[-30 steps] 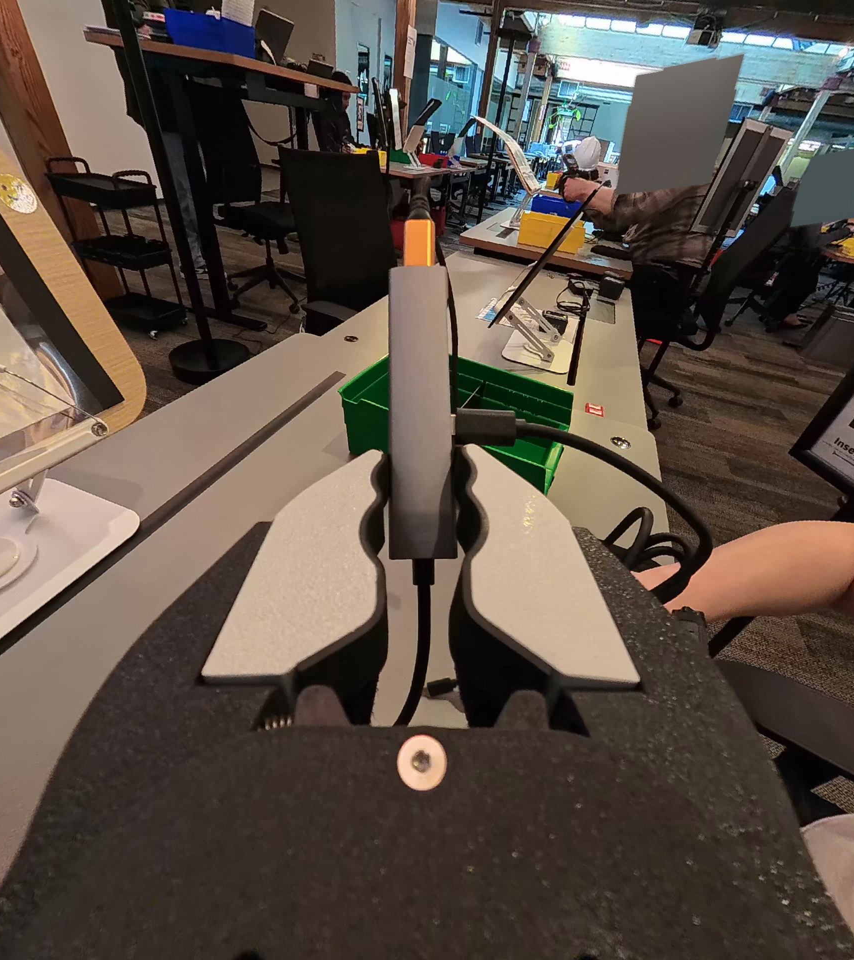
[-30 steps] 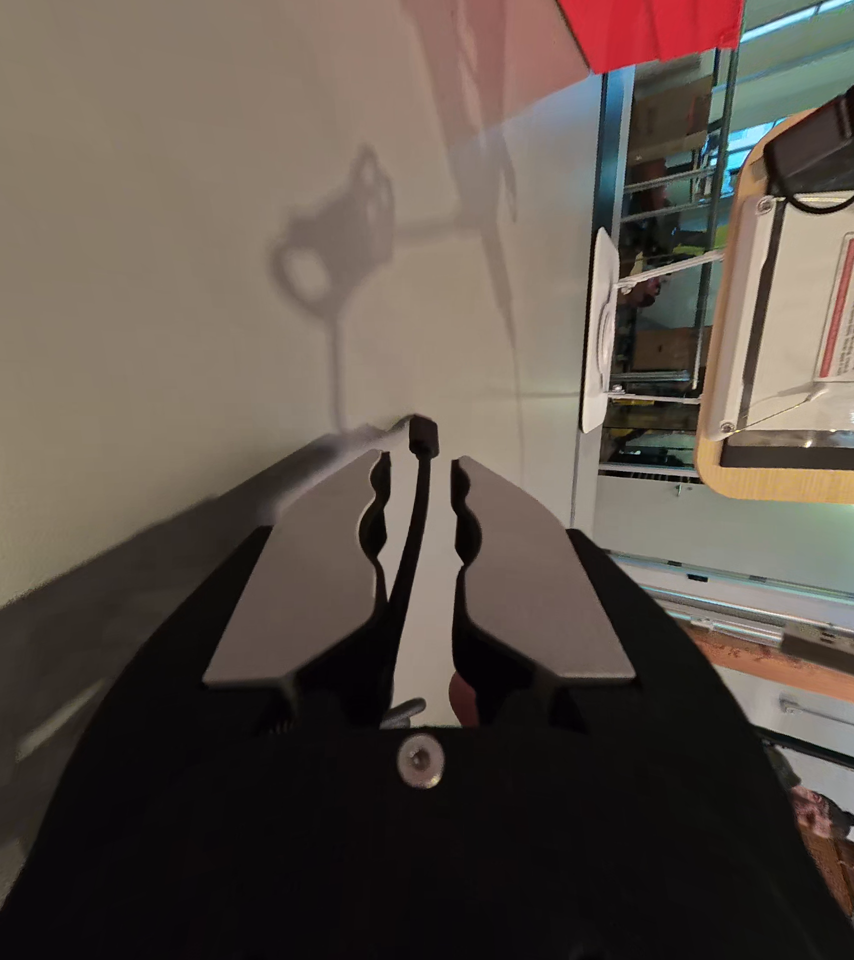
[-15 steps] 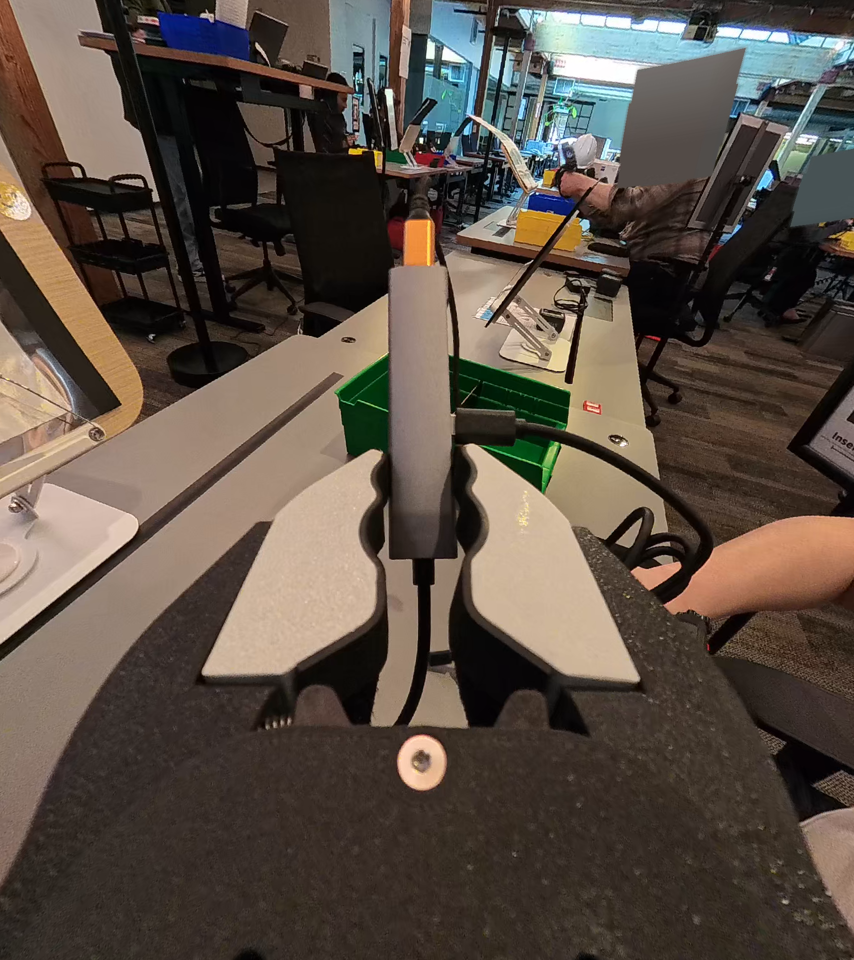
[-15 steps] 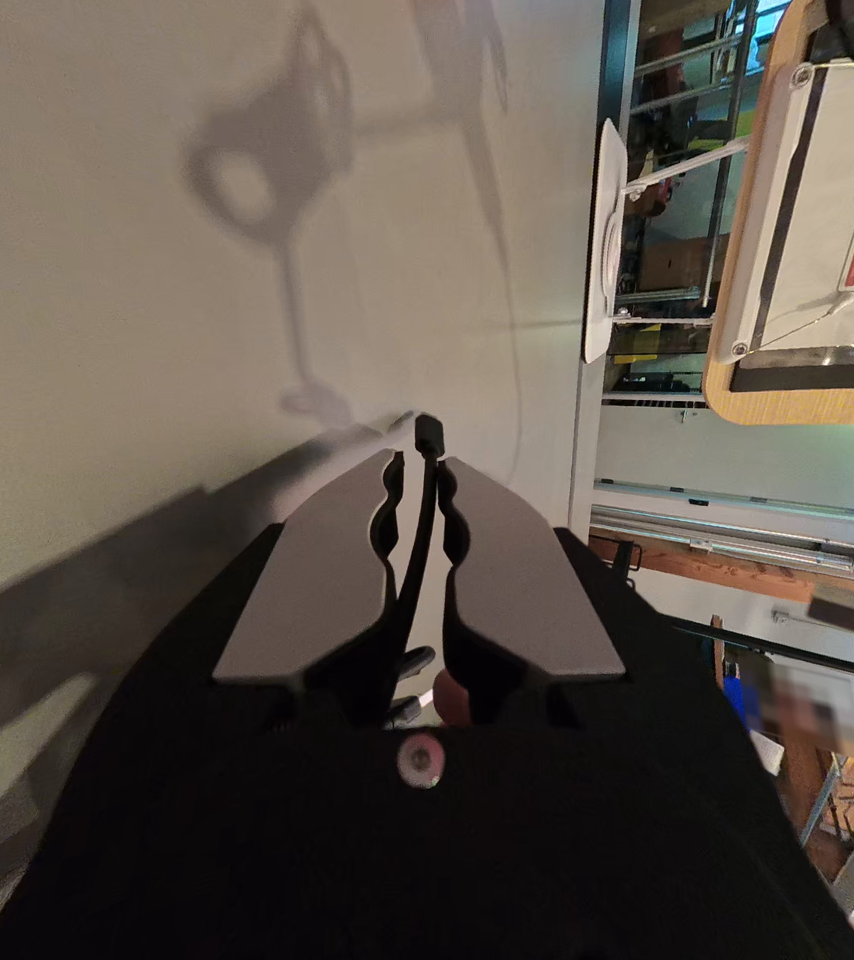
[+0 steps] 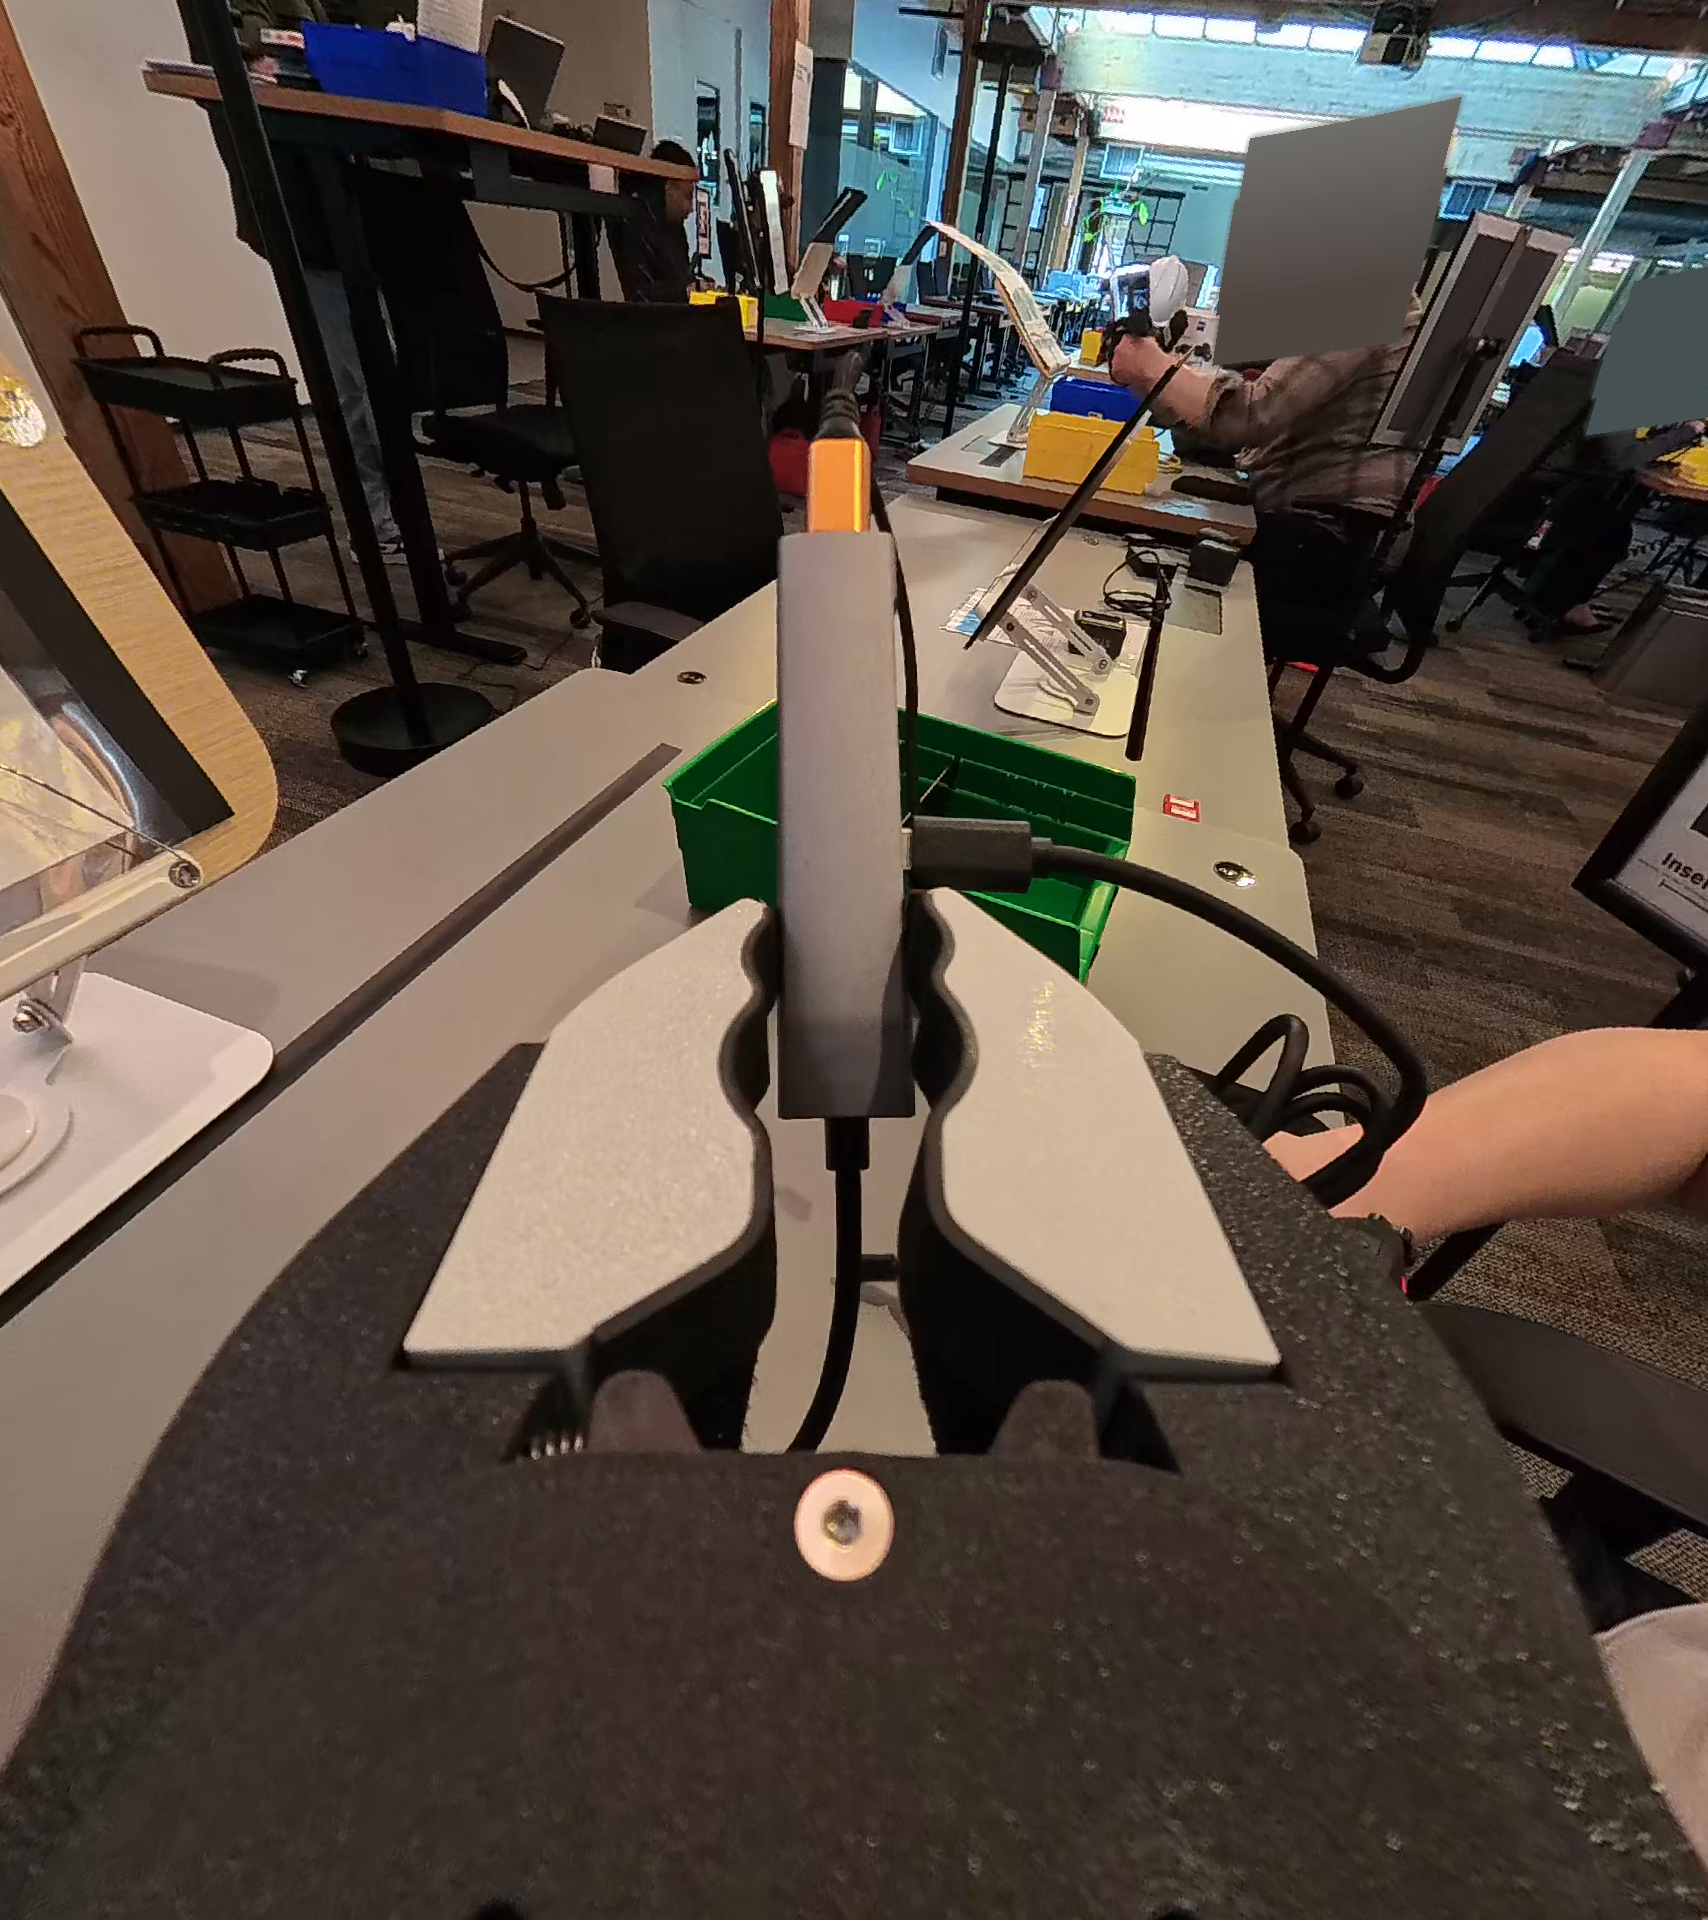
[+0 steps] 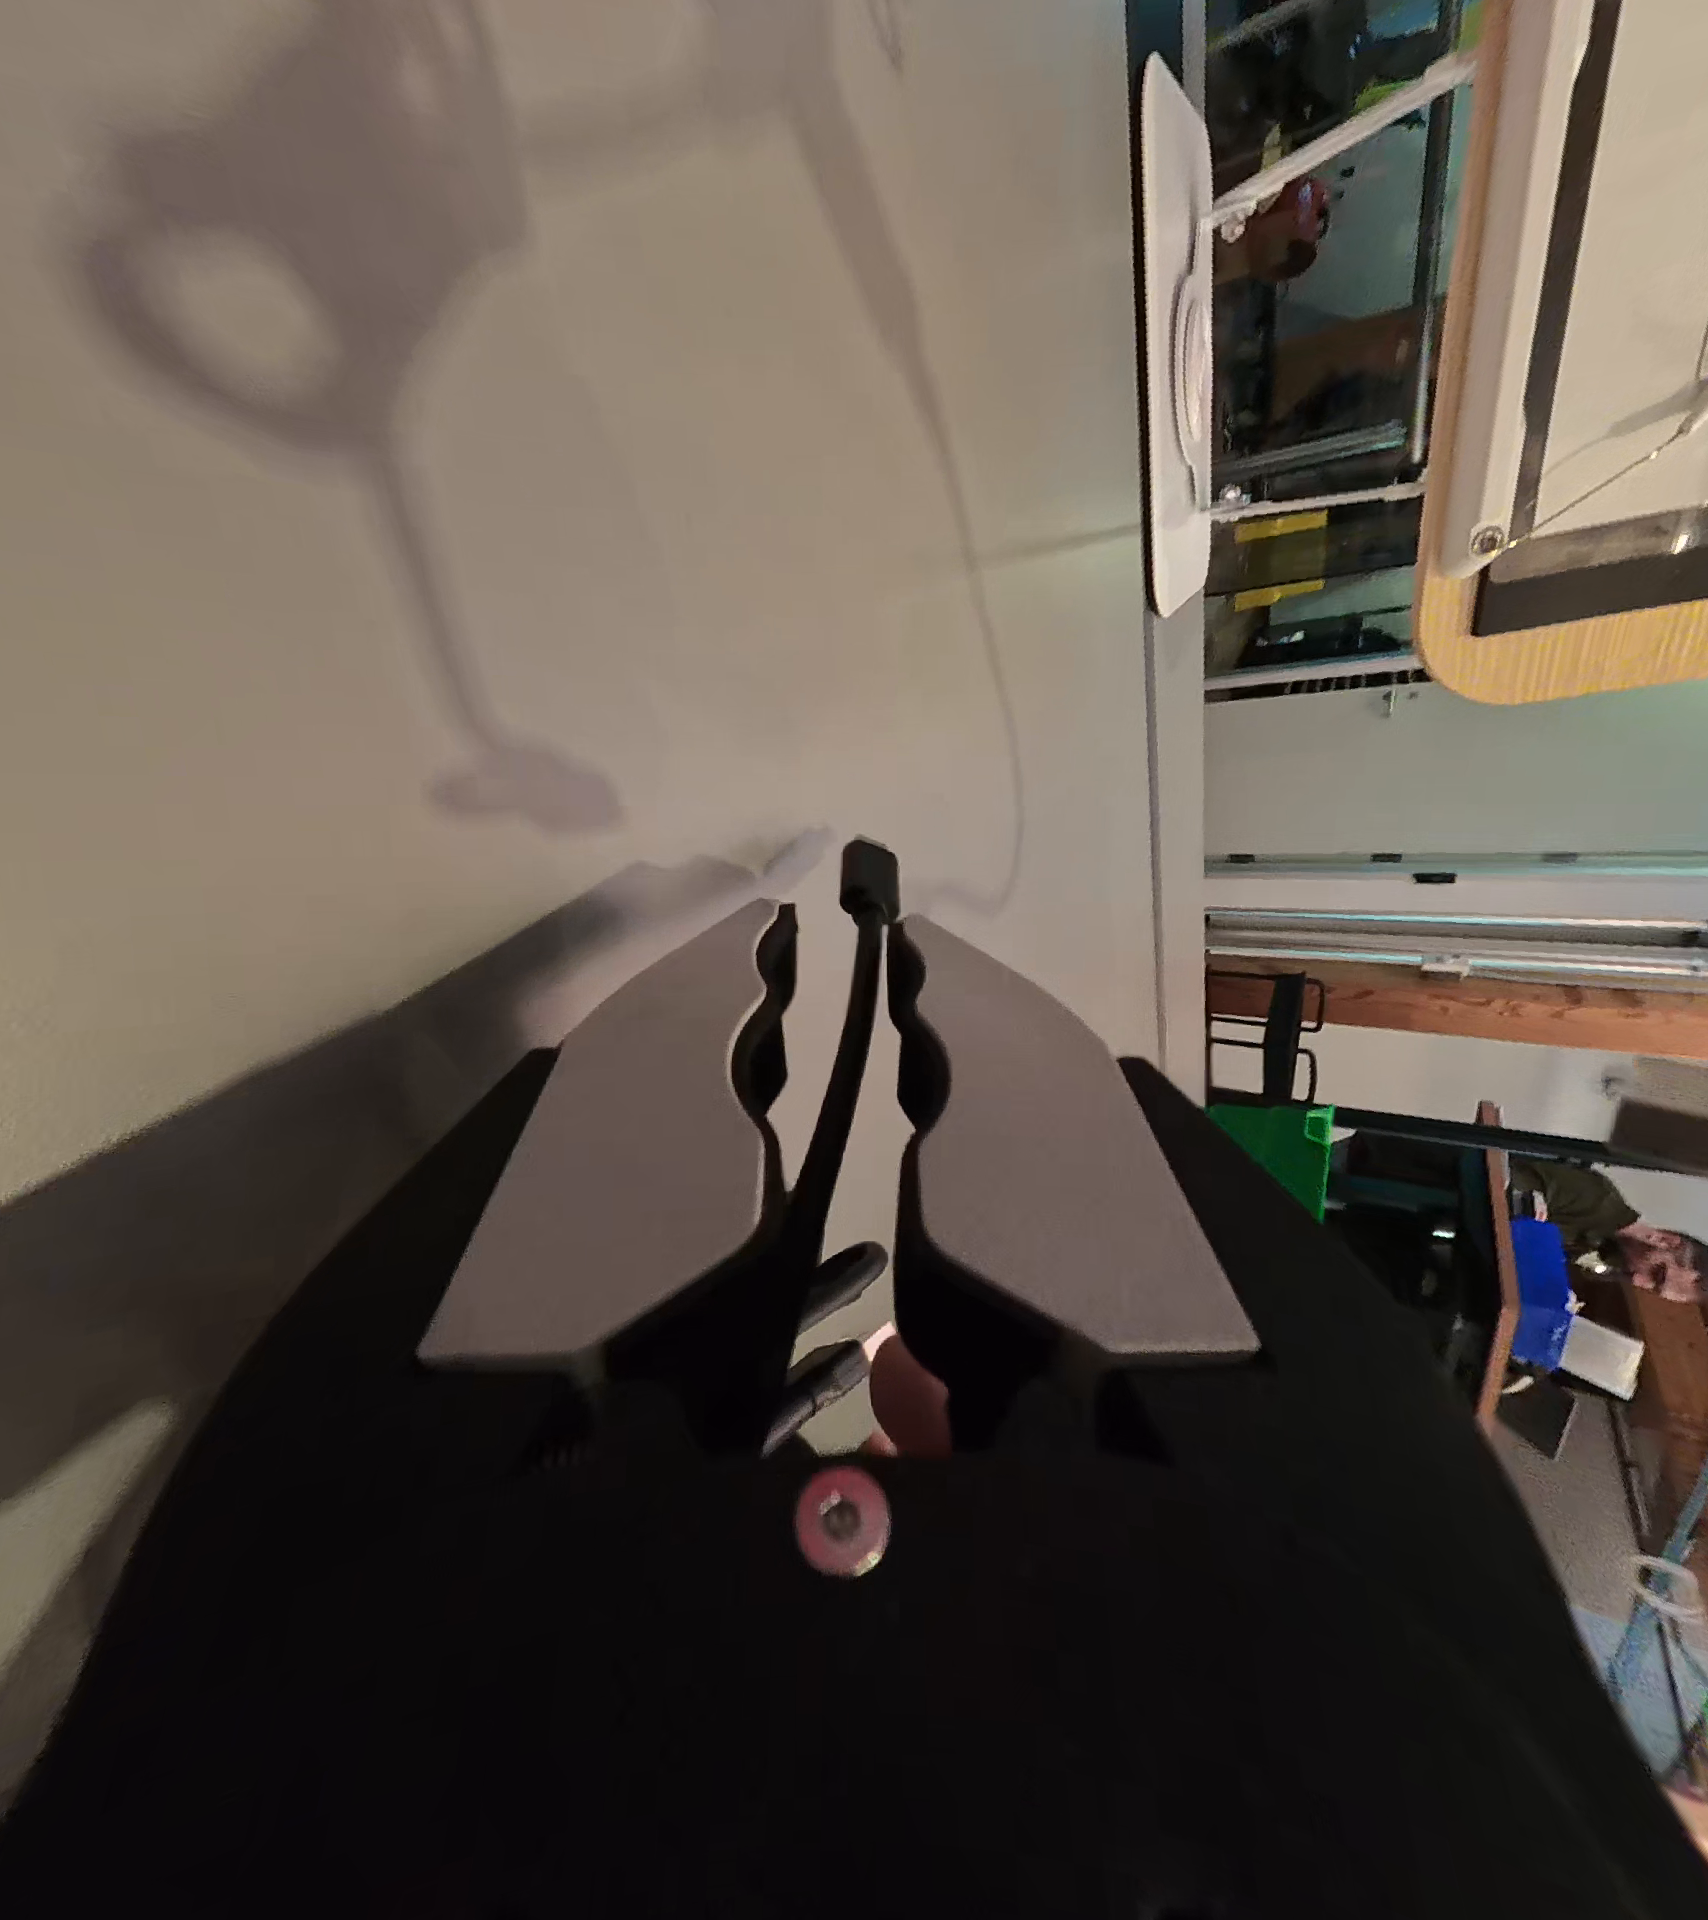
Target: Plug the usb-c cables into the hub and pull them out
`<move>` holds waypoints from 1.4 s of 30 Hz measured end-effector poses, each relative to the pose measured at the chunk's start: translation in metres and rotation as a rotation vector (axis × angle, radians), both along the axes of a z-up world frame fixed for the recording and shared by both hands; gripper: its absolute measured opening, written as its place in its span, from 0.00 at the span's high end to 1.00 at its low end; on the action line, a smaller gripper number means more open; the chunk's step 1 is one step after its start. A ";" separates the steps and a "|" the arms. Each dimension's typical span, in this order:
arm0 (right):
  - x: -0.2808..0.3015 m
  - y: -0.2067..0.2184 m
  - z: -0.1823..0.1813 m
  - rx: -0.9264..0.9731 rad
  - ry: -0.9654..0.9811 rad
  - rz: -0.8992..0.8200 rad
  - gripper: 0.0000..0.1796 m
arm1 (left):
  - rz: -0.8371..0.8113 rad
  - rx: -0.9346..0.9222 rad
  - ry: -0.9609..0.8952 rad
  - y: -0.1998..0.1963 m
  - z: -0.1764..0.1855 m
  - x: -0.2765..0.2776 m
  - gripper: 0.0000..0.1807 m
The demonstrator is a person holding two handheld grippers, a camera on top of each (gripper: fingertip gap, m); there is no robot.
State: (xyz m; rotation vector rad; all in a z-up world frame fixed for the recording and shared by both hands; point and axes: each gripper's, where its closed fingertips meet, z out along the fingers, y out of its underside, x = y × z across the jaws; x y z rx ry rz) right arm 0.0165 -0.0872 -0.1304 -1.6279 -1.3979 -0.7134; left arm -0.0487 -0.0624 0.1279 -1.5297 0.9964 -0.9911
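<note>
— While the left gripper [image 5: 842, 935] grips one dark grey hub [image 5: 839, 831] upright between its jaws, how many cables are plugged into it?

— Three show in the left wrist view. One black usb-c cable [image 5: 1234, 925] enters the hub's right side just above the jaws and loops down toward a coil at the desk's right edge. One orange-collared plug [image 5: 837, 483] sits in the hub's top end. One thin black lead [image 5: 842, 1299] leaves the hub's bottom end and runs down between the fingers.

— And the jaws on that side?

— Narrowly parted, clamped against both flanks of the hub's lower end. The hub stands over the grey desk [image 5: 434, 894], in front of one green bin [image 5: 1026, 821] near the desk's far right corner.

— What of the right gripper [image 6: 837, 914]?

— One loose black cable [image 6: 845, 1049] passes up between its fingers, with a single small connector [image 6: 869, 871] poking out past the tips. The jaws stand slightly apart; the cable rests against the right finger [image 6: 1026, 1132] and is clear of the left, so whether it is truly pinched cannot be told.

— Anything else there?

— One framed sign on a white stand [image 6: 1178, 312] at the desk's edge, and one bare forearm [image 5: 1556, 1122] off the desk's right side in the left wrist view.
</note>
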 end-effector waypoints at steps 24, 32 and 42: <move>0.003 -0.014 0.003 0.004 0.131 0.022 0.99 | -0.006 0.011 -0.001 -0.004 0.002 0.001 0.88; 0.009 -0.013 0.004 -0.016 0.117 -0.005 0.86 | -0.012 0.011 0.010 -0.004 0.000 0.003 0.87; 0.023 -0.008 -0.007 -0.085 0.043 -0.172 0.87 | -0.015 0.016 0.004 -0.006 0.002 0.001 0.88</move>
